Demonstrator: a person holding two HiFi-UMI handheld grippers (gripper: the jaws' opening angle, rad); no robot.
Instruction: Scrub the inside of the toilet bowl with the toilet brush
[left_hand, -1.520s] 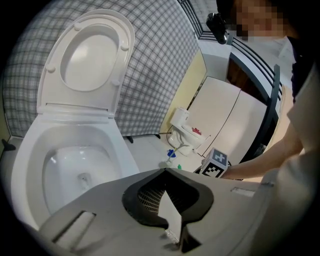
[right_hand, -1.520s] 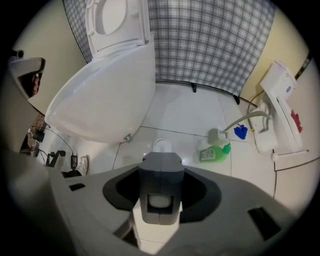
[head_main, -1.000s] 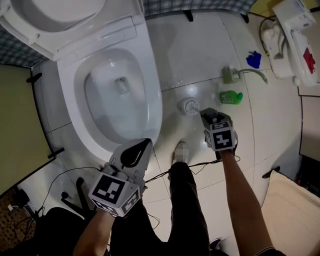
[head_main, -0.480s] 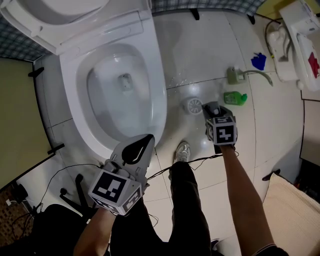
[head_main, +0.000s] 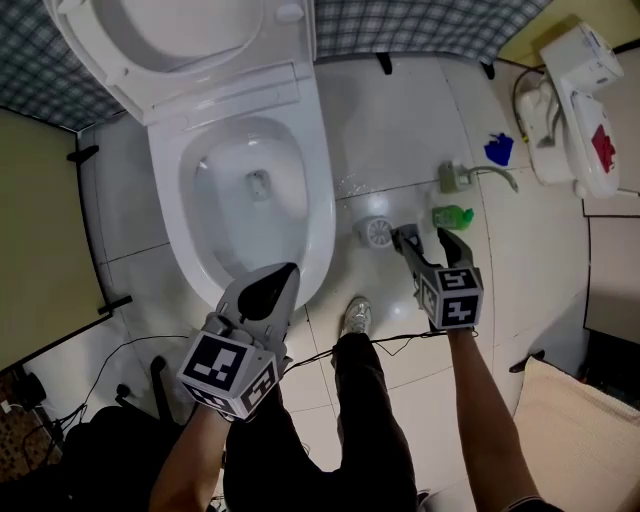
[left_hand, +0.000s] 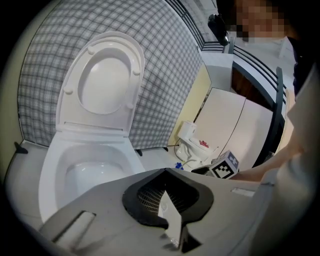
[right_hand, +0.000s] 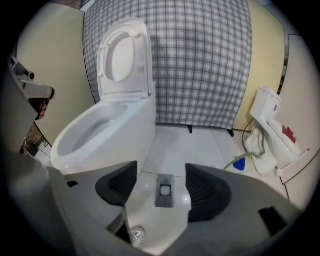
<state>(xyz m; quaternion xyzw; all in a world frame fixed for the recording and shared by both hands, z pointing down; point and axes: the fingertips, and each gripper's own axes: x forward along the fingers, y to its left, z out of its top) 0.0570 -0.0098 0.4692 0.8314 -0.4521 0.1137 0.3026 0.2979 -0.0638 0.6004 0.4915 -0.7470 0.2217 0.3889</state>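
Head view: our left gripper (head_main: 285, 272), fingers closed, at the toilet bowl (head_main: 318, 250)'s near rim; right gripper (head_main: 427, 240), fingers just parted, empty, over floor (head_main: 400, 120) beside it.

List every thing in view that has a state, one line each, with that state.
Toilet seat: raised.
Toilet bowl: uncovered.
Left gripper: fingers shut, holding nothing.
Right gripper: fingers wide apart, just opened, nothing gripped between them.

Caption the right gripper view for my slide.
Right gripper, jaws just opened on nothing, over a grey block and drain beside the toilet.
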